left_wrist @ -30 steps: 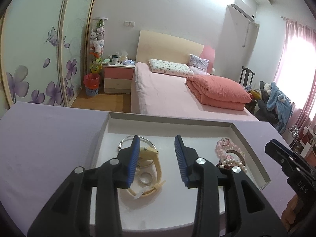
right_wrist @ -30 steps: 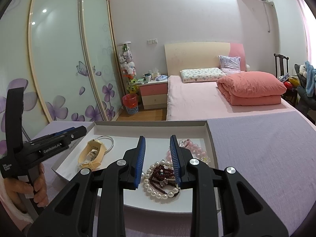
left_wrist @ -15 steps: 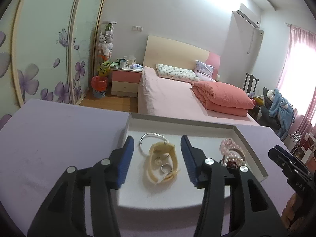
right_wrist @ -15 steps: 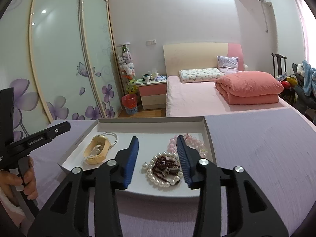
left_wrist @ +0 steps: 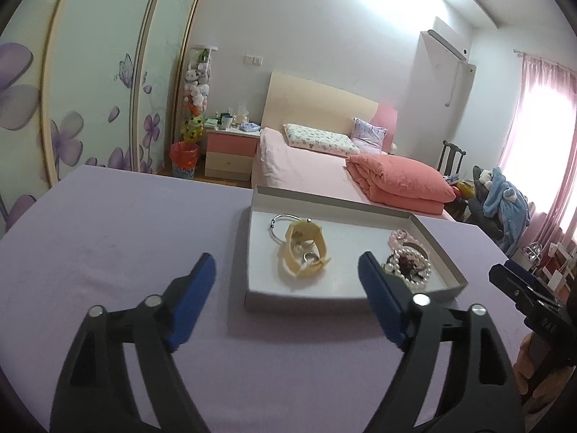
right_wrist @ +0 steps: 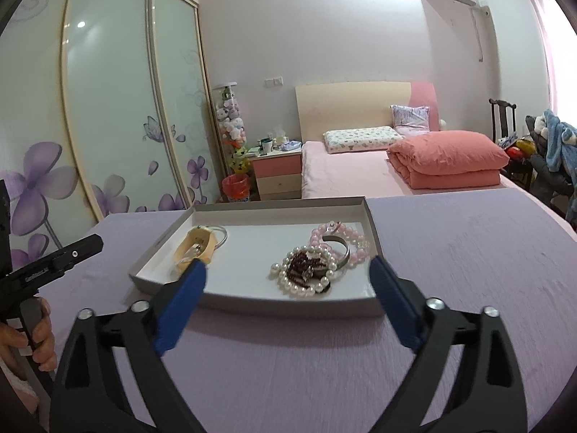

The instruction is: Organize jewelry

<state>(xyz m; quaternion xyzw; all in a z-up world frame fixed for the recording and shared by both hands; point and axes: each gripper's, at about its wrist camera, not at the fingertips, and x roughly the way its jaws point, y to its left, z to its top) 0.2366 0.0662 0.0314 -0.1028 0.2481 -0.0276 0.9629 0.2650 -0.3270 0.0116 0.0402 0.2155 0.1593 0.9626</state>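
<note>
Lying heaped in the white tray (right_wrist: 371, 216), jewelry (right_wrist: 310, 270); both grippers' fingers (right_wrist: 180, 303) just spread wide, empty.

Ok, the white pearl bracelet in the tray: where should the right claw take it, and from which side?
Grip the pearl bracelet on its near arc, coming from above on the tray's near side. That arc lies bare, while the dark bead strand sits inside the loop and the pink beads crowd its far side.
</note>
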